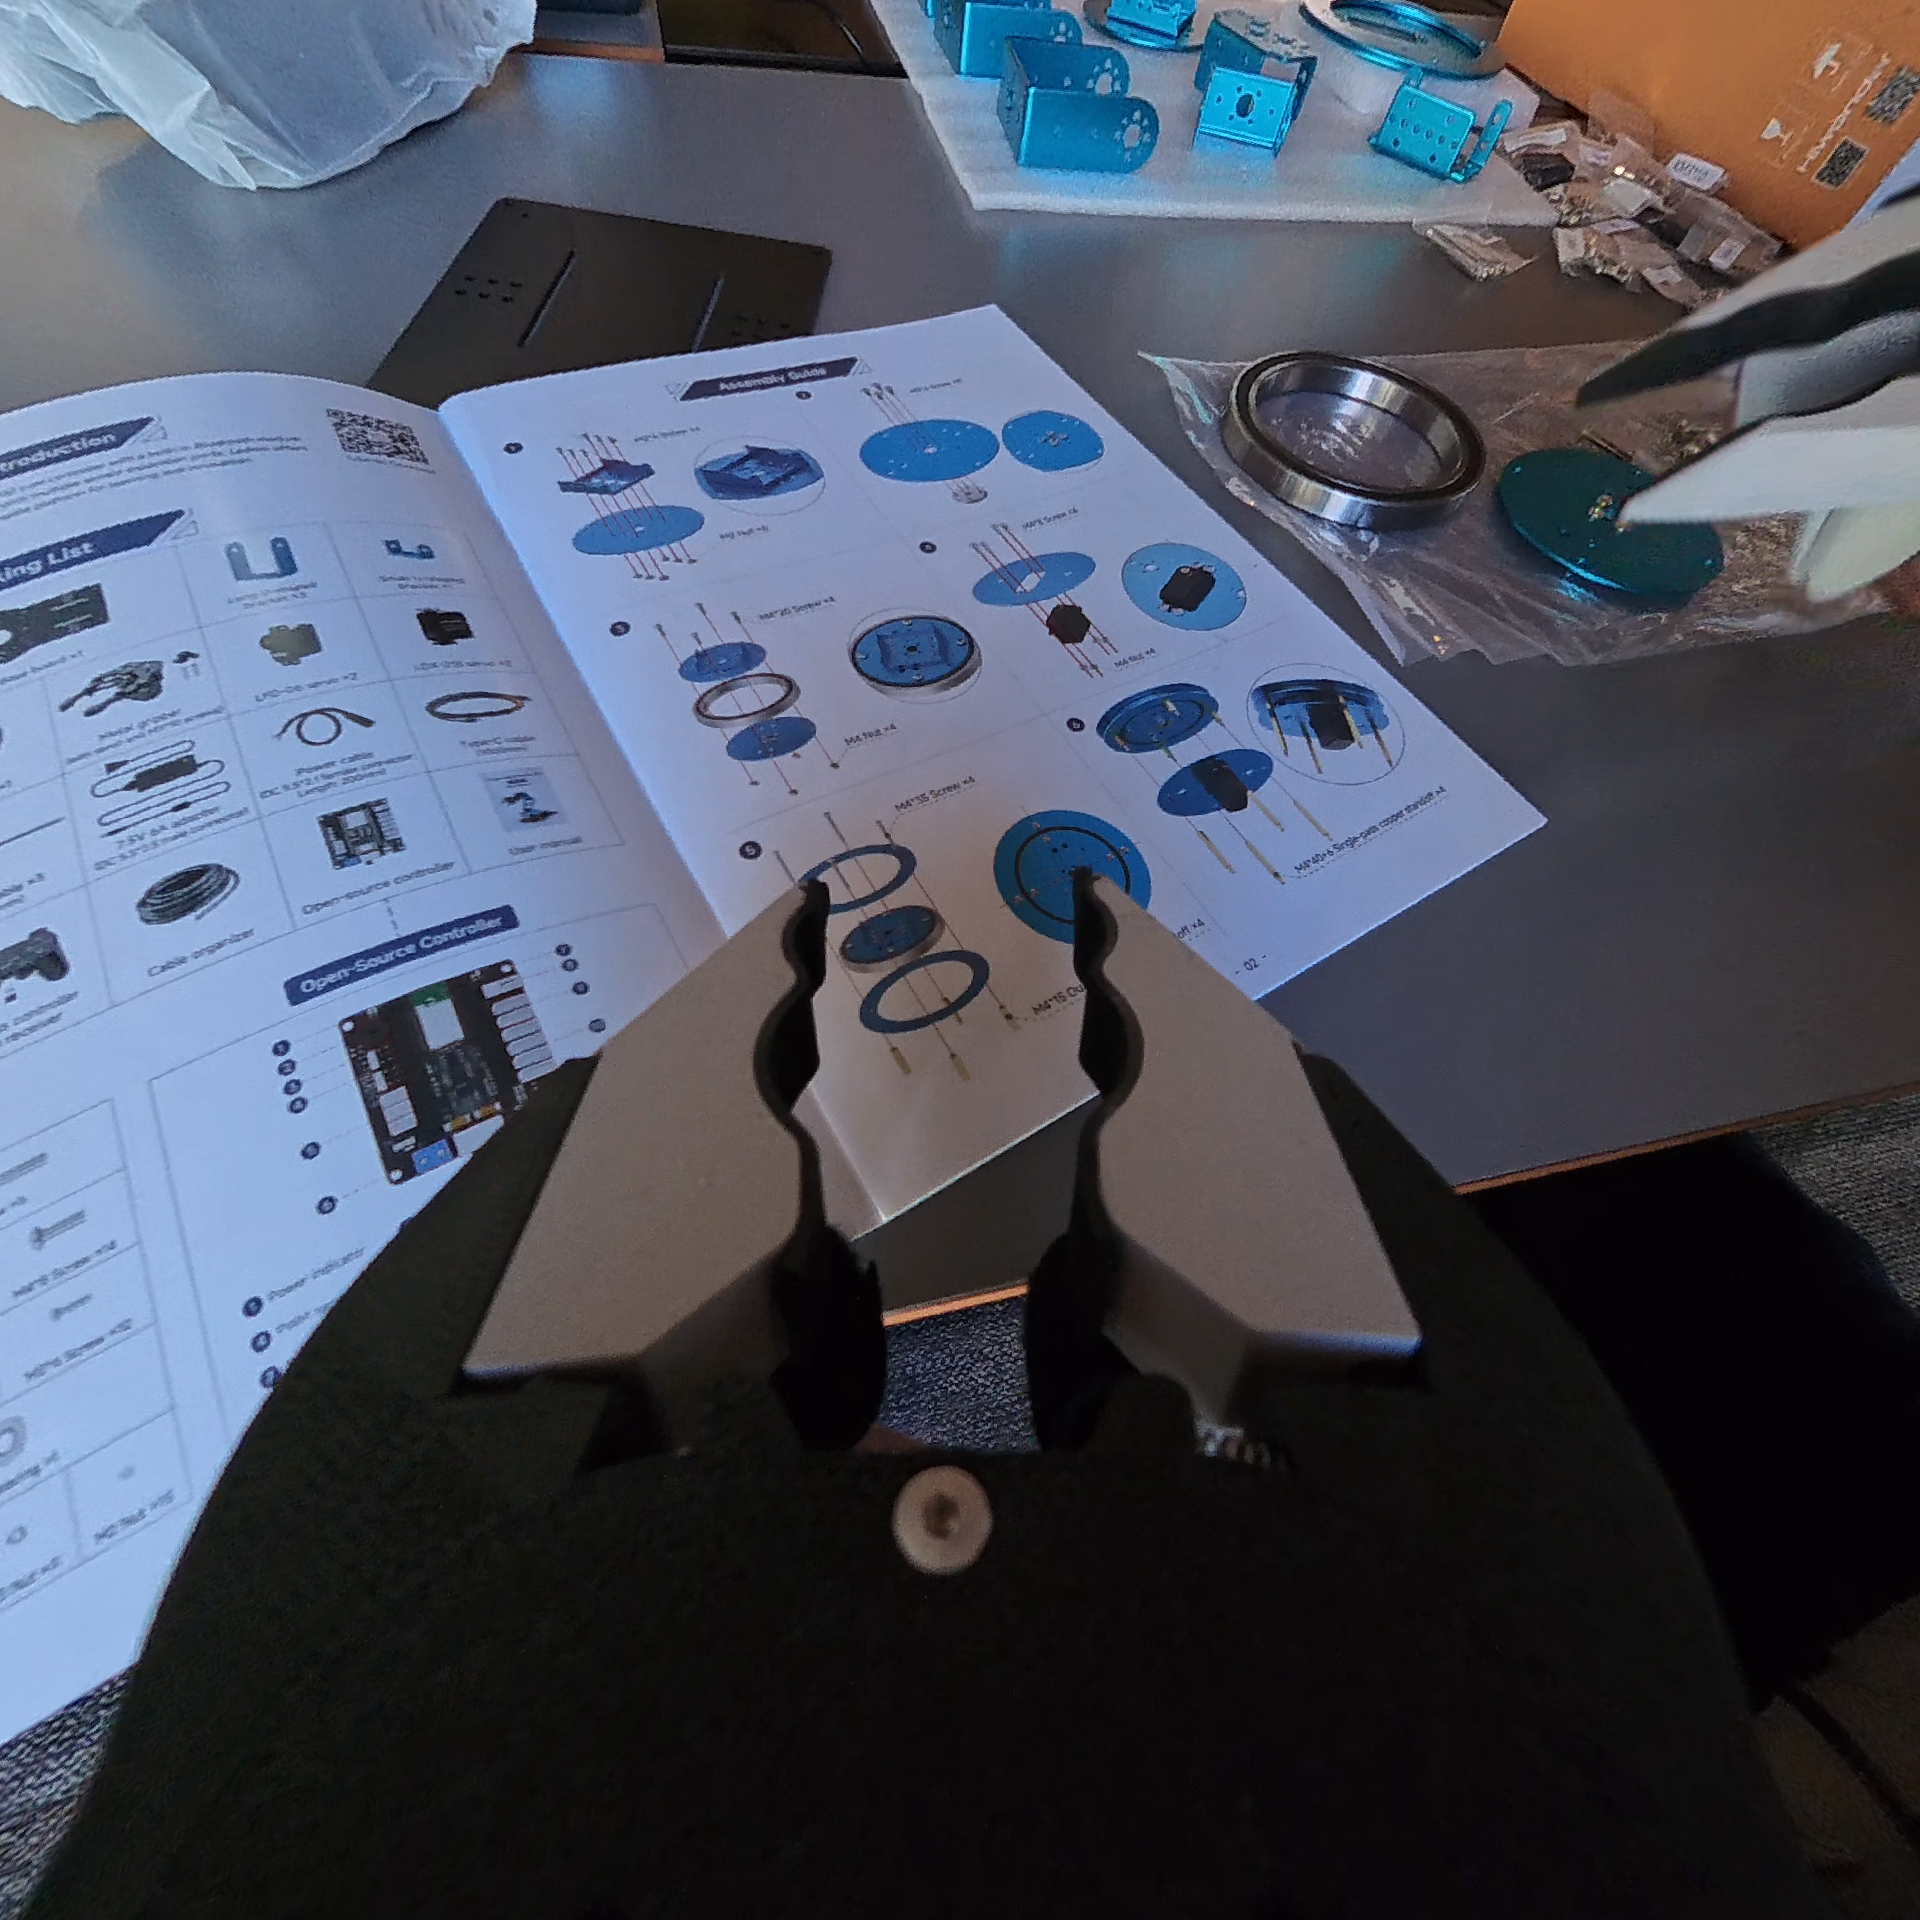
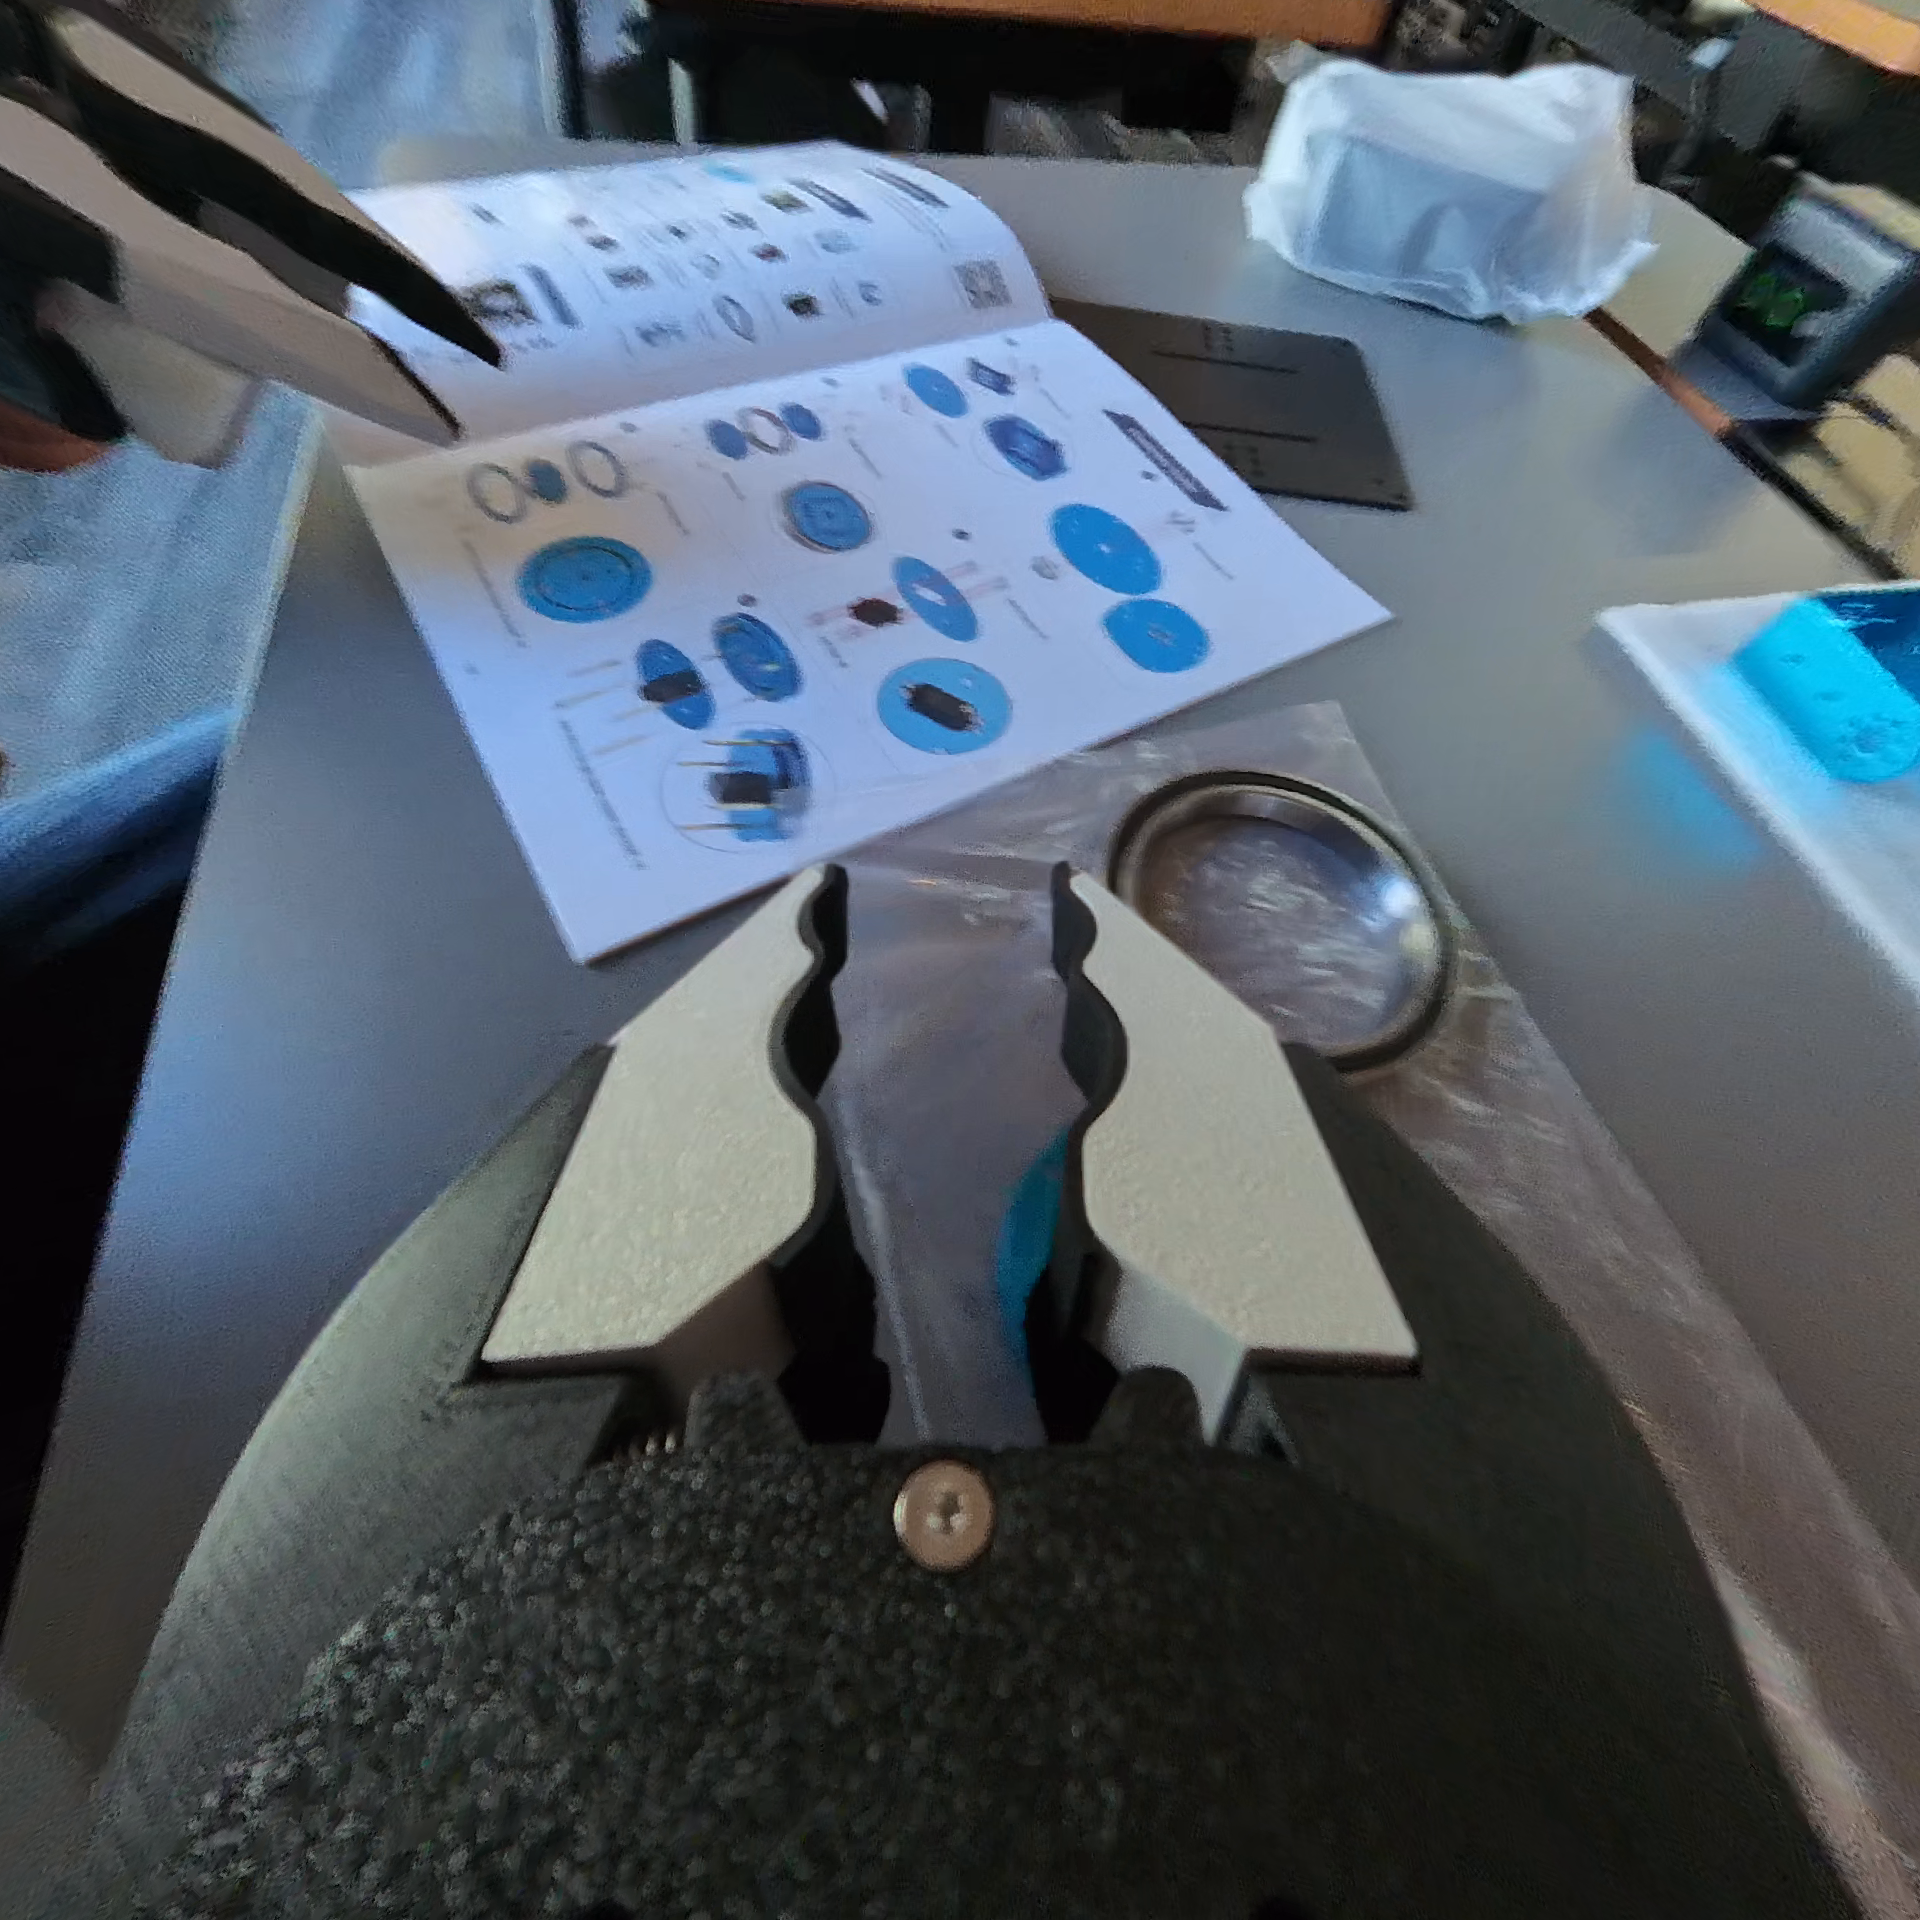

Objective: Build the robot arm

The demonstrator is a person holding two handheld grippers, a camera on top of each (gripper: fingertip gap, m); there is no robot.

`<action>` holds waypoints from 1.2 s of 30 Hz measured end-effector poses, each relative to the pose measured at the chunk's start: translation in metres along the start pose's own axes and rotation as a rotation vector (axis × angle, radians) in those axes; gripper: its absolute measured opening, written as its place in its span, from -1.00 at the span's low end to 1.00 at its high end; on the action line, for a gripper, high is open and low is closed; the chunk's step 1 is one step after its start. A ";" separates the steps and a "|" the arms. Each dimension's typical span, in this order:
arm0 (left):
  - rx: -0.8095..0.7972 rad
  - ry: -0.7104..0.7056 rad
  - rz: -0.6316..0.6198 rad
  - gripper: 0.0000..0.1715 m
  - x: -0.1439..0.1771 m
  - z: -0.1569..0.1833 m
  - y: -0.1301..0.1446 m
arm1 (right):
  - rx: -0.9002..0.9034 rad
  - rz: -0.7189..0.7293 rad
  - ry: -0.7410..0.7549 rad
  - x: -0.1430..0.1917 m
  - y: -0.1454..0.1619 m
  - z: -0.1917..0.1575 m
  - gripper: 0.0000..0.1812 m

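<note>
My left gripper [image 1: 948,891] is open and empty, held just above the right page of an open instruction booklet [image 1: 644,665] lying on the grey table. My right gripper [image 2: 945,883] is open over a clear plastic bag [image 2: 1195,769]. A blue round disc [image 2: 1029,1226] shows under it, close to its right finger; I cannot tell if they touch. In the left wrist view the right gripper [image 1: 1605,452] hovers at the disc [image 1: 1605,535]. A steel ring [image 1: 1351,442] lies on the bag beside the disc and also shows in the right wrist view [image 2: 1283,925].
A black flat plate [image 1: 603,301] lies behind the booklet. Blue metal brackets [image 1: 1081,130] sit on white foam at the back. Small bags of screws [image 1: 1621,218] and a cardboard box [image 1: 1714,83] are at the far right. A white plastic bag [image 1: 260,83] is far left. To the blue round disc [image 2: 1029,1226]: right tips about 7 cm, left tips about 25 cm. The left camera catches it too, in the left wrist view [image 1: 1604,587].
</note>
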State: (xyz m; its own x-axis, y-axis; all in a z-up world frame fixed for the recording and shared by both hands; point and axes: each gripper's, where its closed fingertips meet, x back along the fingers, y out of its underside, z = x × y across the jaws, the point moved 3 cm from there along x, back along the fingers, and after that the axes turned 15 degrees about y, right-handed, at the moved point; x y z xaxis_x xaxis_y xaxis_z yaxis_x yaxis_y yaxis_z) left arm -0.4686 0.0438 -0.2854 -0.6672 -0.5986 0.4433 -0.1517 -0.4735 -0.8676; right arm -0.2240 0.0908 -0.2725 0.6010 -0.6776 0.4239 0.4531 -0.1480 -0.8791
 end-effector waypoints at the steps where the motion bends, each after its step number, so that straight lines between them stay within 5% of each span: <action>1: 0.001 0.004 0.002 -0.44 0.000 0.000 0.000 | 0.013 -0.013 0.036 0.004 -0.004 0.010 -0.54; 4: -0.007 0.019 0.012 -0.44 -0.001 0.002 -0.004 | 0.024 -0.084 0.052 0.019 -0.007 0.037 -0.41; 10: -0.047 0.046 0.027 -0.44 0.001 0.017 -0.012 | 0.130 -0.303 -0.025 0.029 0.045 0.056 -0.08; 36: -0.163 0.135 0.101 -0.44 0.015 0.083 -0.033 | 0.065 -0.347 -0.071 0.012 0.068 0.056 -0.09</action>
State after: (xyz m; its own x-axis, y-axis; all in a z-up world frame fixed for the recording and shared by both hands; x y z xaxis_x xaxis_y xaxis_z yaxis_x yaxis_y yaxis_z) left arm -0.4132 -0.0028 -0.2312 -0.7746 -0.5409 0.3276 -0.1874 -0.2984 -0.9359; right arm -0.1487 0.1129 -0.3150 0.4473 -0.5433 0.7105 0.6777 -0.3125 -0.6656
